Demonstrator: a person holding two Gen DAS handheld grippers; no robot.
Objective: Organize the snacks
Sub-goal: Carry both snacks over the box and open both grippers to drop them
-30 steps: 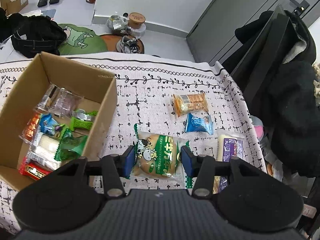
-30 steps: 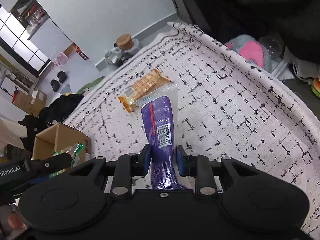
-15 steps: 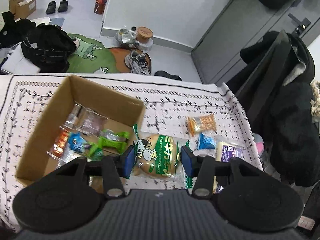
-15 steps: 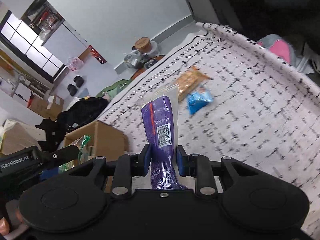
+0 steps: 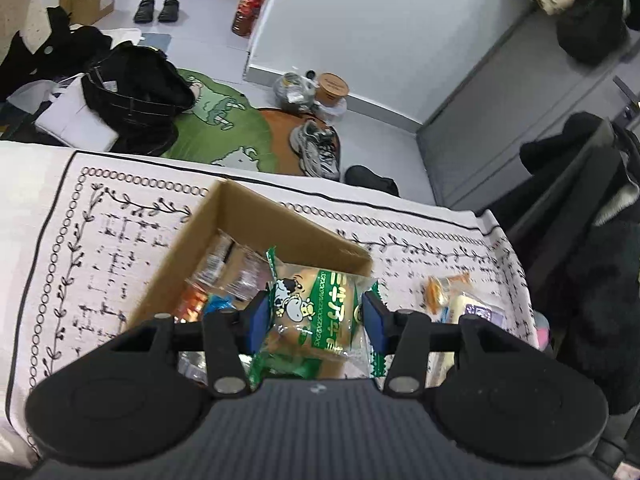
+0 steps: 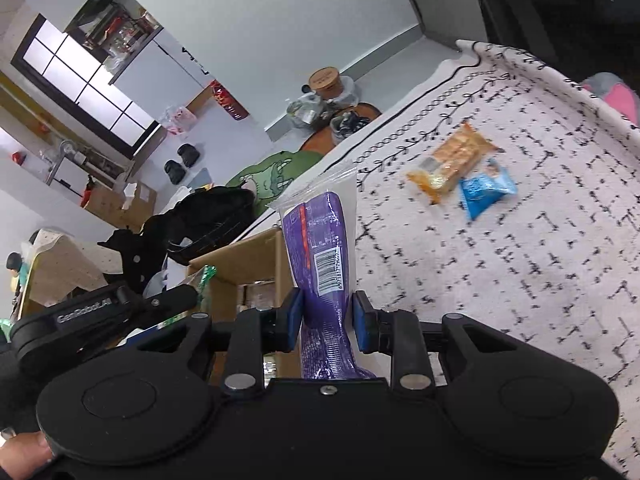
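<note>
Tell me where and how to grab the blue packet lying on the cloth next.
Take the blue packet across its narrow middle, coming down from above. It lies flat on the tablecloth, so only the top is open. Keep the jaws clear of the orange packet, which looks to touch one edge.

A green-and-white cow-print bun packet (image 5: pixel 316 312), a purple wrapper (image 6: pixel 326 264), a brown cardboard box (image 5: pixel 248 216), white black-patterned cloth (image 6: pixel 520 248).
</note>
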